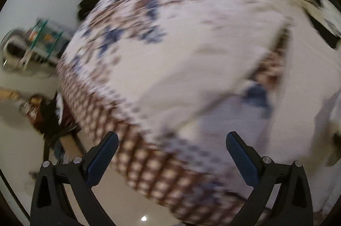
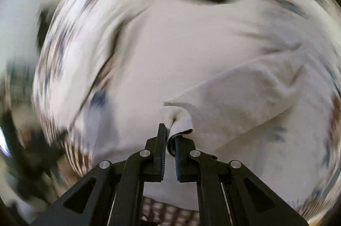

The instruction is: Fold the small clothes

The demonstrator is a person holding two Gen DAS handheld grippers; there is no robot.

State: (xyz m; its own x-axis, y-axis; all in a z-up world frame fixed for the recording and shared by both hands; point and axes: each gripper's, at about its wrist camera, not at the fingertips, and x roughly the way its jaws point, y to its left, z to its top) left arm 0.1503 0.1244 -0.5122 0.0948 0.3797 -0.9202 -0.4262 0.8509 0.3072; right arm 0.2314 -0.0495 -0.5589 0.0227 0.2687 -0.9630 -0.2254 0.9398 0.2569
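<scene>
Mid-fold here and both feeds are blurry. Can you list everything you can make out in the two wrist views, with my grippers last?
Patterned bedsheet: one, white with blue and brown print and a brown checked border, covers the bed and fills most of both views.
White cloth: one, off-white, lying on the bedsheet with one corner lifted and pinched.
Dark clothing: a pile, black and maroon, on the floor left of the bed; count unclear.
Shelf rack: one, green frame, far left by the wall, blurred.
Floor: pale tiles, below the bed edge.
Left gripper: black with blue pads, open, above the bed edge, holding nothing.
Right gripper: black, shut on the white cloth corner.
</scene>
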